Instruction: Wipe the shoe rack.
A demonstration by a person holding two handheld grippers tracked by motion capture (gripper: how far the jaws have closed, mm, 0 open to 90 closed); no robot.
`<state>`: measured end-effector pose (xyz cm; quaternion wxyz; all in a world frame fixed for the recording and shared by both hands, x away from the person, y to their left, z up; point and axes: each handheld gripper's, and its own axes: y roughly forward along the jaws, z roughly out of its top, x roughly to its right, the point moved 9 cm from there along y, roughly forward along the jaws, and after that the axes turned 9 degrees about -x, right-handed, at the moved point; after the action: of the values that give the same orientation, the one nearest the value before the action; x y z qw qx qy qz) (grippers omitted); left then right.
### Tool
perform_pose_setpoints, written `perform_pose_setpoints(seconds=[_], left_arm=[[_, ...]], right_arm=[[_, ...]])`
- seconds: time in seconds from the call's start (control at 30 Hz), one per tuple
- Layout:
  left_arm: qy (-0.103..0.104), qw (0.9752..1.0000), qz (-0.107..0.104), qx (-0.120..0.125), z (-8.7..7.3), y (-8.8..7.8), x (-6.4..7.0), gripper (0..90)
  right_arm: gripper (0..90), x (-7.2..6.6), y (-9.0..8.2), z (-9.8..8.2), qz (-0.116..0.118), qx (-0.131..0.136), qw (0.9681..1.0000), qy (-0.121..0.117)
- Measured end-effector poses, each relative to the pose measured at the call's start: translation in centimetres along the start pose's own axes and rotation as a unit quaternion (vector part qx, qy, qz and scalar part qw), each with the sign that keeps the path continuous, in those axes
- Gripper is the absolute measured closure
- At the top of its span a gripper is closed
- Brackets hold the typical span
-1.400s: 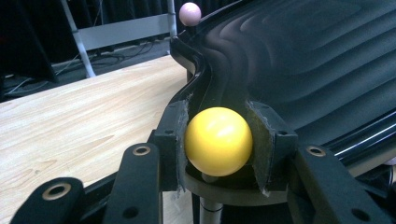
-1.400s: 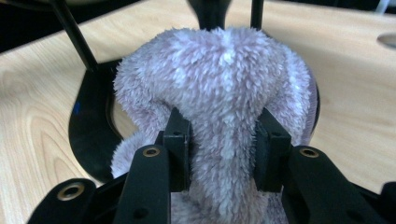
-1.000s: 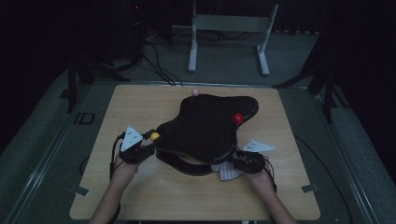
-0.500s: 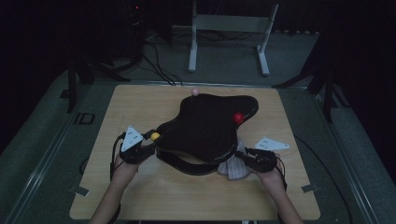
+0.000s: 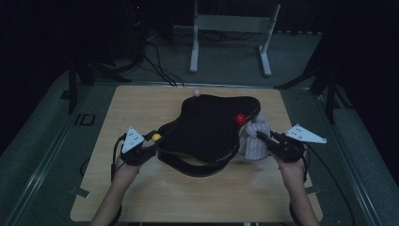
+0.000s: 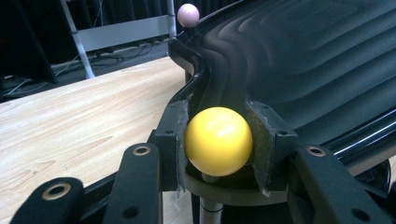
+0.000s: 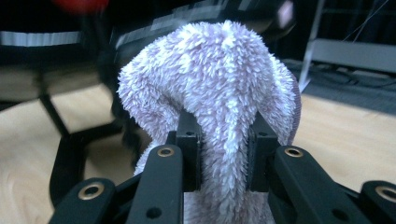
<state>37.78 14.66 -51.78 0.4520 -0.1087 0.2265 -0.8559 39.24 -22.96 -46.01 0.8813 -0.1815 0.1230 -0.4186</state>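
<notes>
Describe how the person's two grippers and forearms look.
Both the left gripper and the right gripper are black, each topped by a grey three-cornered plate and trailing a black cable. Their jaws are black bars with round metal-ringed holes and rough grey pads. The forearms are bare, with a dark band at each.

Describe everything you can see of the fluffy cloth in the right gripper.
The cloth is pale lilac-white, with a long shaggy pile like microfibre or fleece. It is bunched into a rounded lump, and the right gripper pinches a fold of it between both pads. In the high view the cloth hangs off the table beside the black tray's right edge, just below the red ball; whether it touches the tray I cannot tell.
</notes>
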Motion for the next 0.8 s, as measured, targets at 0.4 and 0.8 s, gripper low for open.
perform_pose_setpoints(seconds=[0.4, 0.8], left_arm=[[0.000, 1.0000, -0.003, 0.001, 0.0, 0.0, 0.0, 60.2], [0.008, 1.0000, -0.004, -0.001, 0.0, 0.1, 0.1, 60.3]], right_arm=[[71.3, 2.1, -1.5, 5.6, -0.027, 0.054, 0.9982, -0.002], [71.6, 0.4, 0.6, 4.5, 0.004, 0.018, 0.9998, -0.004]])
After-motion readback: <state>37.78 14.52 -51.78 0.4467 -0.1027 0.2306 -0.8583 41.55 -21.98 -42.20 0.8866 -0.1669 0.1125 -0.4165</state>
